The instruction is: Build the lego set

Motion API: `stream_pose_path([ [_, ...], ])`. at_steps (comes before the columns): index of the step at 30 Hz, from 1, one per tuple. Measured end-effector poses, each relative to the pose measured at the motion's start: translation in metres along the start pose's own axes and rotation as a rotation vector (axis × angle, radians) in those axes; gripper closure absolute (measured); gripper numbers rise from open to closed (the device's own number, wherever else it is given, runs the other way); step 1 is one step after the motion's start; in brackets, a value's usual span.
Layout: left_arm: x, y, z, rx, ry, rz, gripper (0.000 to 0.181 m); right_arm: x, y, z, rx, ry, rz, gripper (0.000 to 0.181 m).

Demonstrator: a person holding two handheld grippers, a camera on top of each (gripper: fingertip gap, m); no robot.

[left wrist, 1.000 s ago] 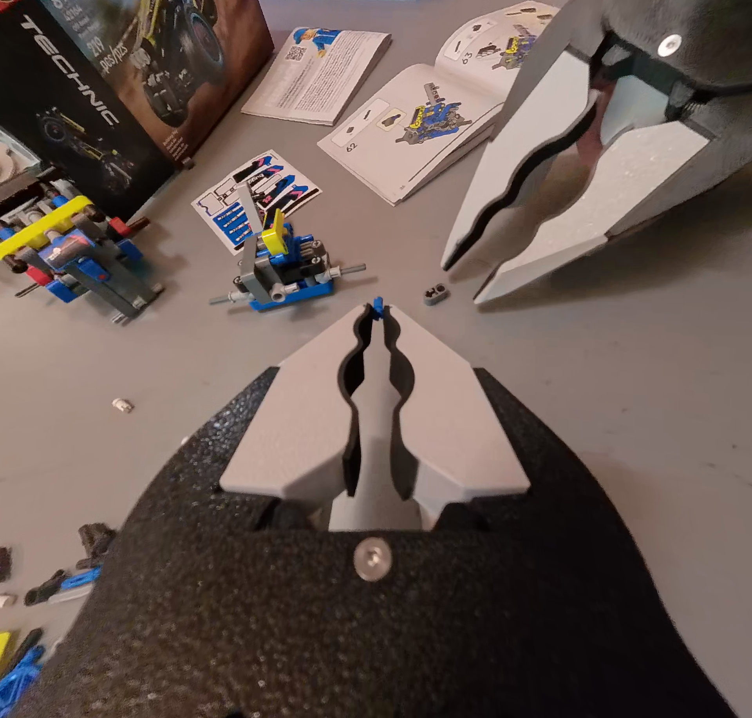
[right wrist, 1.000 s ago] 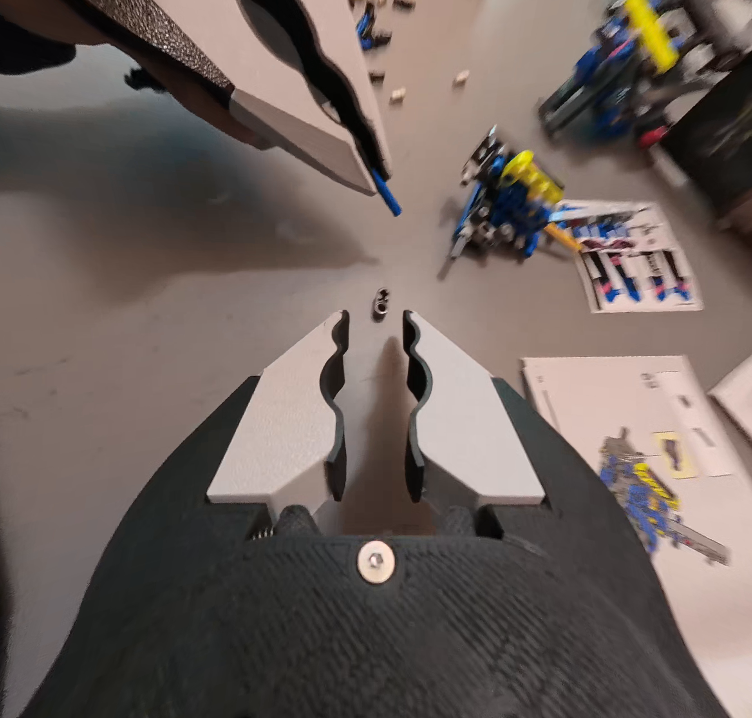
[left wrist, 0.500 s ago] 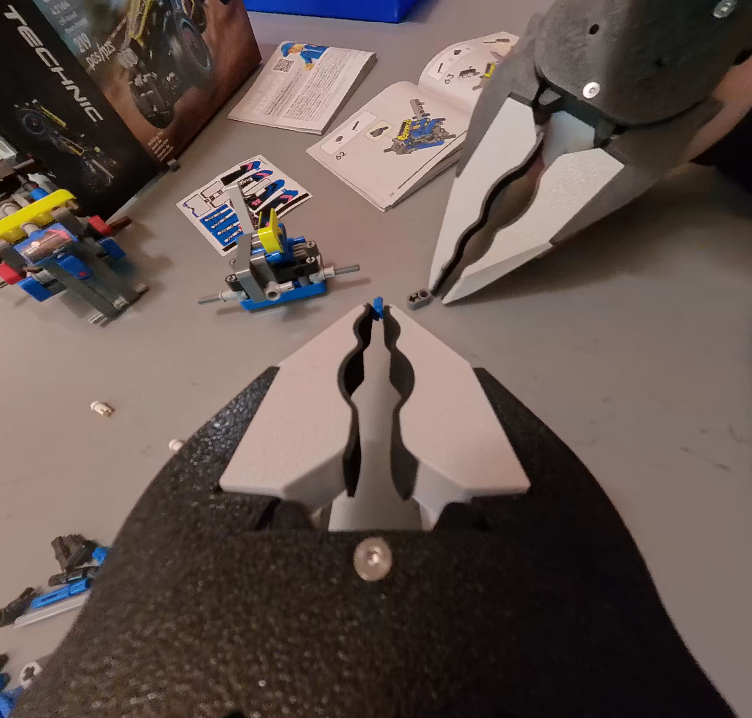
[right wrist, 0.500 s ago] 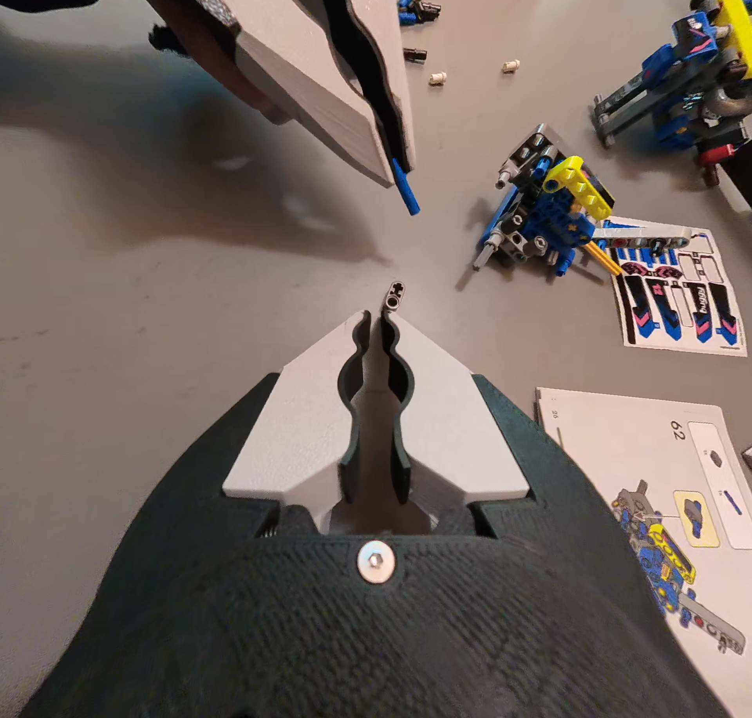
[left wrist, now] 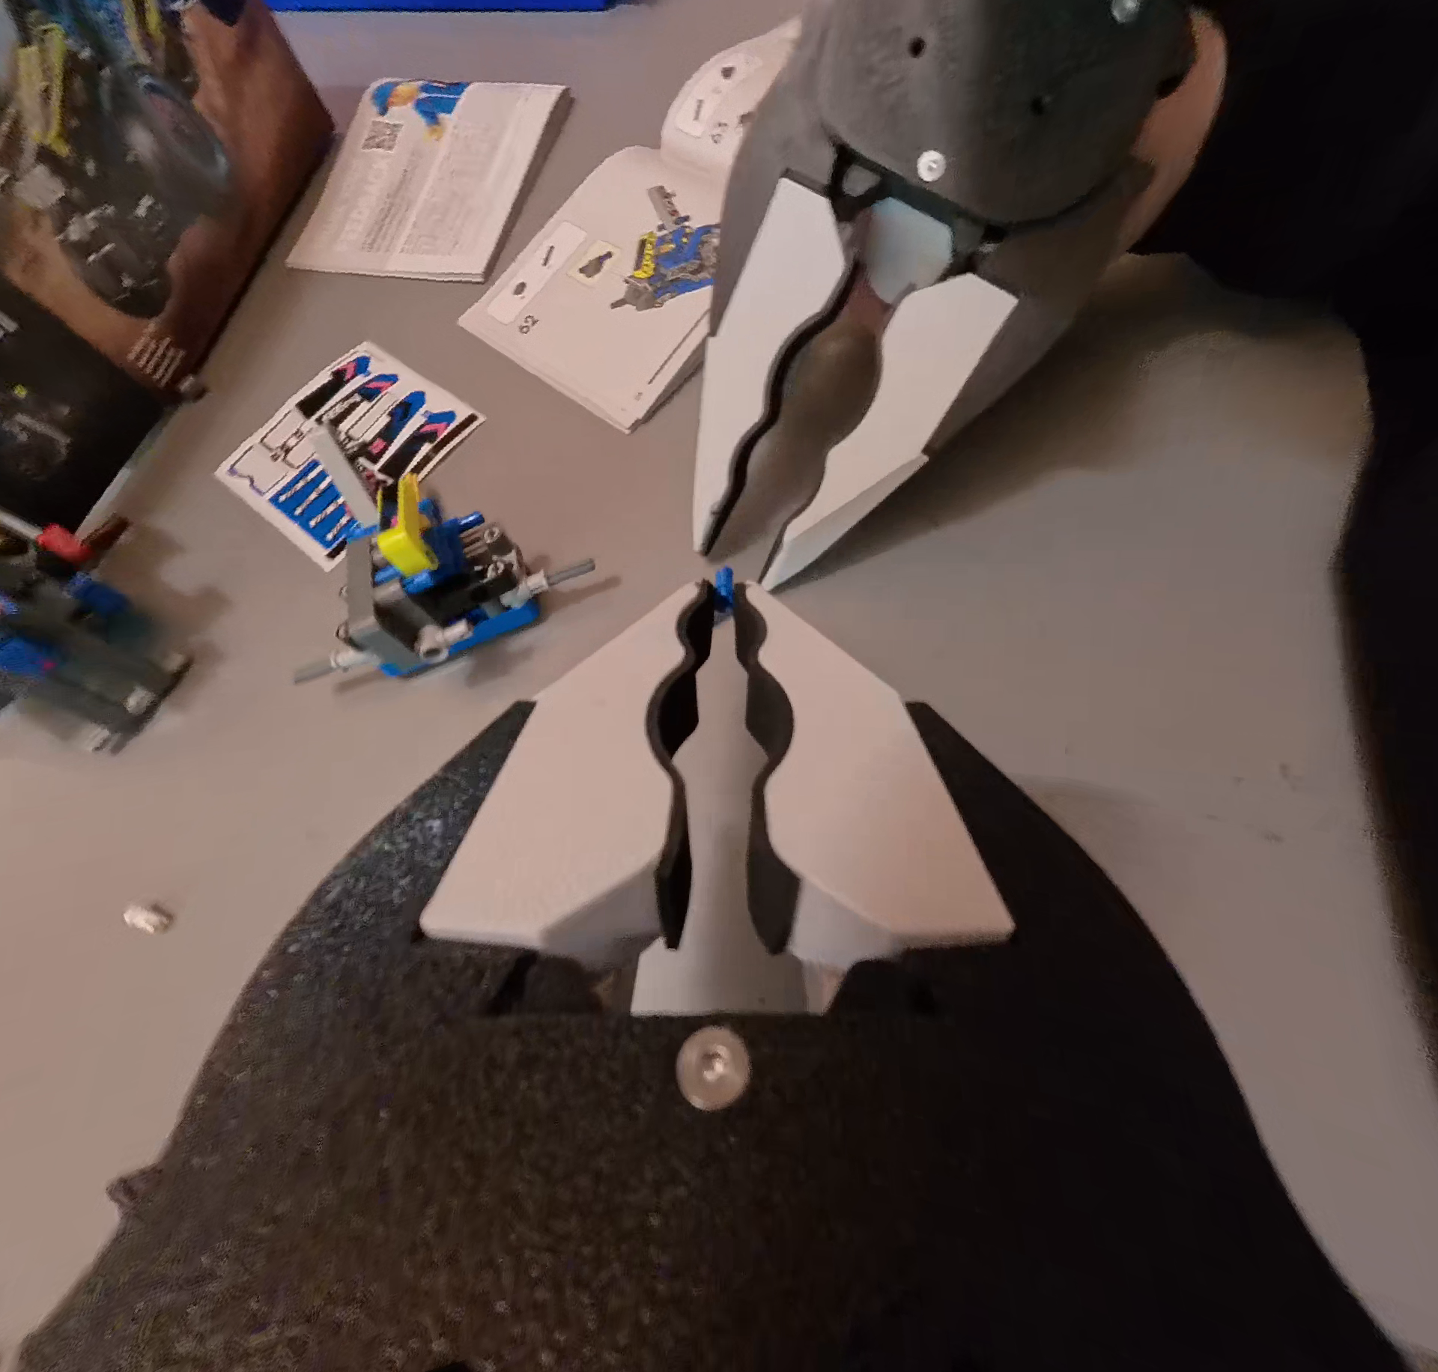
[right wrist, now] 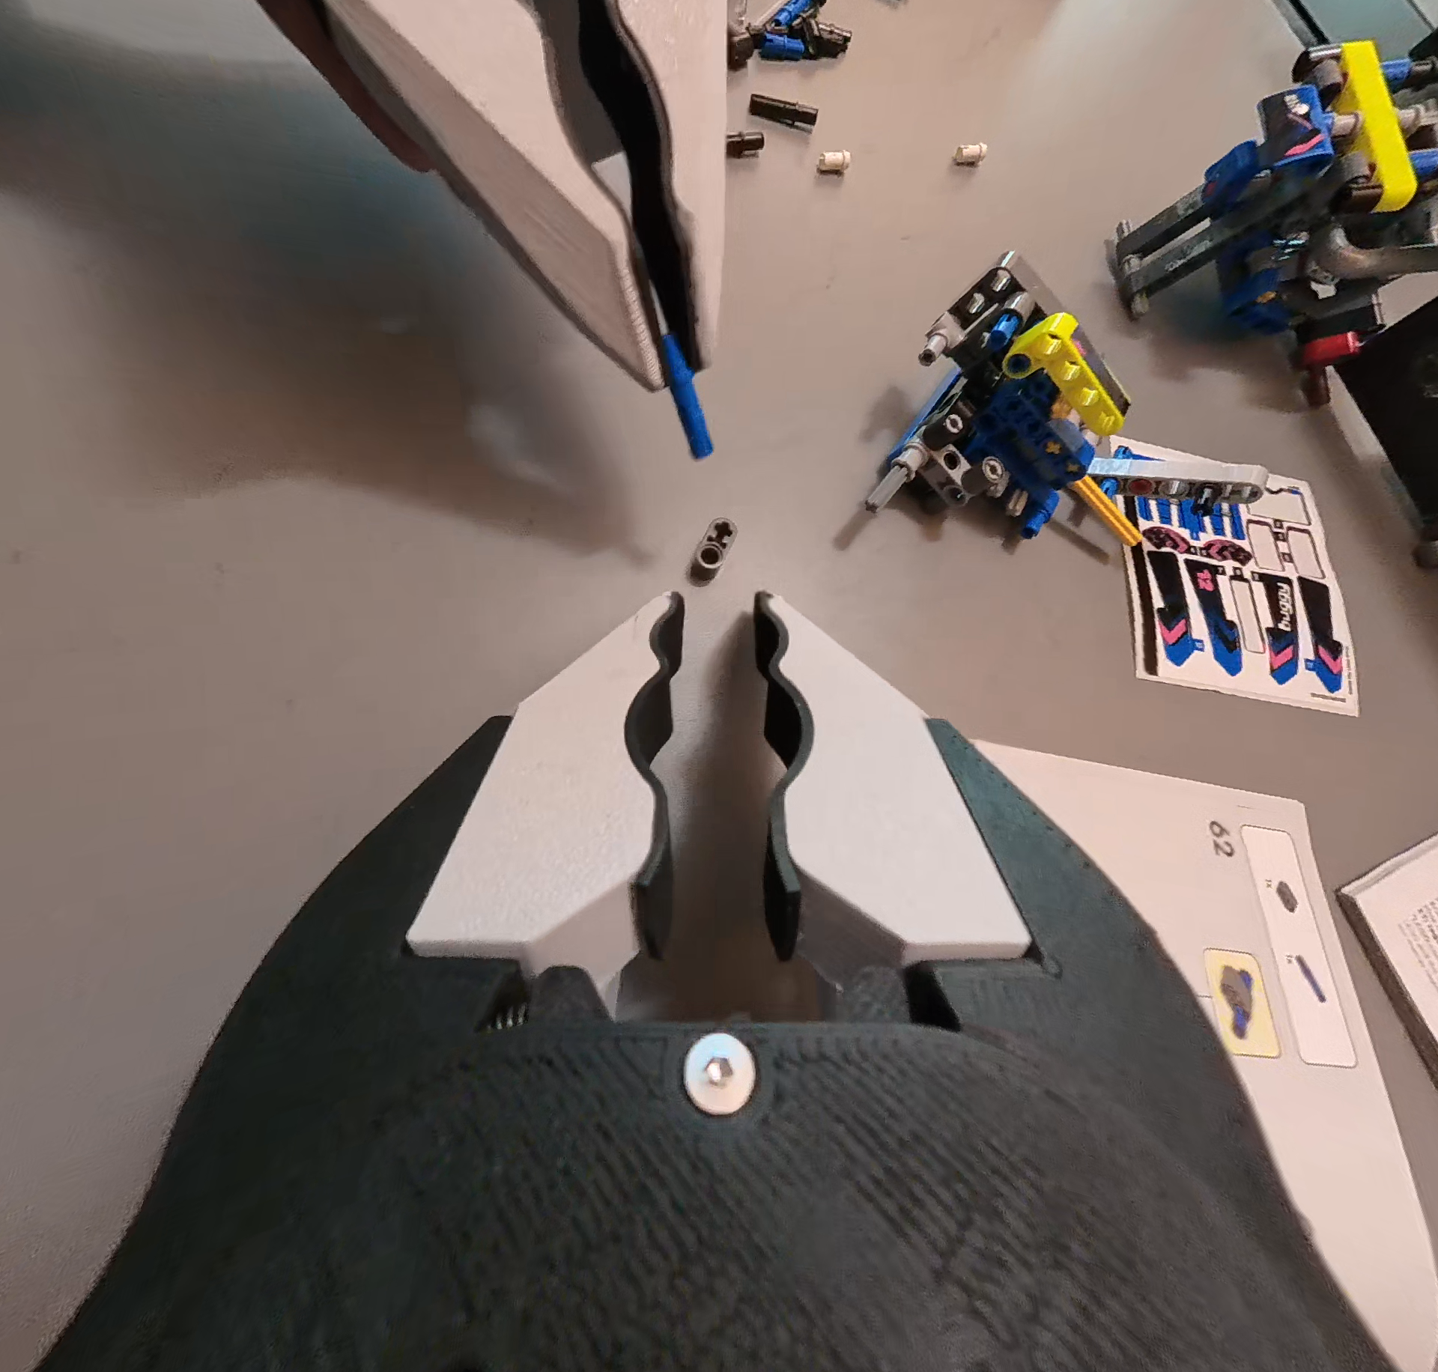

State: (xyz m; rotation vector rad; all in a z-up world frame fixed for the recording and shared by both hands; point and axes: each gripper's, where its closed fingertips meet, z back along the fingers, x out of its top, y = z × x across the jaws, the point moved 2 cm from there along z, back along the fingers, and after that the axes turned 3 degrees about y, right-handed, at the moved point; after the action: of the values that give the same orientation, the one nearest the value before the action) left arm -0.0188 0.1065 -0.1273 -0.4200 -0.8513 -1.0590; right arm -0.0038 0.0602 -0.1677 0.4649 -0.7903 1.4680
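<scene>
Blue axle pin (right wrist: pixel 686 399) pinched in left claw (right wrist: pixel 675 370), hanging upper centre. Grey connector (right wrist: pixel 713 542) loose on desk (right wrist: pixel 233 634), just ahead of parted, empty right claw (right wrist: pixel 717 605). Next, probably: clamp connector, steady it, thread pin through.

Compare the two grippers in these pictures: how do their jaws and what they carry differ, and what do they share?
The left gripper has its jaws shut on a blue pin that sticks out past the tips; the right gripper has its jaws apart and holds nothing. The left gripper hangs above the grey table, while the right gripper points at a small grey connector lying just ahead of it. Both have light grey jaws with wavy black inner edges.
</scene>
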Motion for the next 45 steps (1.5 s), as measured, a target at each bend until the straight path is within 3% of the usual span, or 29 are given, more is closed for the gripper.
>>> stream_pose_path([
  [1, 0.000, -0.001, -0.003, -0.012, 0.028, -0.035, 0.179, 0.000, -0.001, 0.000, 0.005, -0.002, 0.003, 0.163],
  [12, -0.003, 0.005, -0.021, -0.213, 0.372, -0.397, 0.179, -0.002, -0.008, -0.002, 0.087, 0.007, -0.082, 0.161],
  [21, -0.004, 0.004, -0.029, -0.301, 0.516, -0.543, 0.179, -0.003, -0.010, -0.003, 0.128, 0.012, -0.141, 0.160],
  [33, 0.000, 0.002, -0.034, -0.358, 0.651, -0.534, 0.180, -0.004, -0.012, -0.002, 0.119, 0.012, -0.145, 0.163],
  [45, 0.001, 0.001, -0.037, -0.332, 0.675, -0.547, 0.179, -0.017, -0.027, 0.009, 0.103, 0.010, -0.334, 0.169],
])
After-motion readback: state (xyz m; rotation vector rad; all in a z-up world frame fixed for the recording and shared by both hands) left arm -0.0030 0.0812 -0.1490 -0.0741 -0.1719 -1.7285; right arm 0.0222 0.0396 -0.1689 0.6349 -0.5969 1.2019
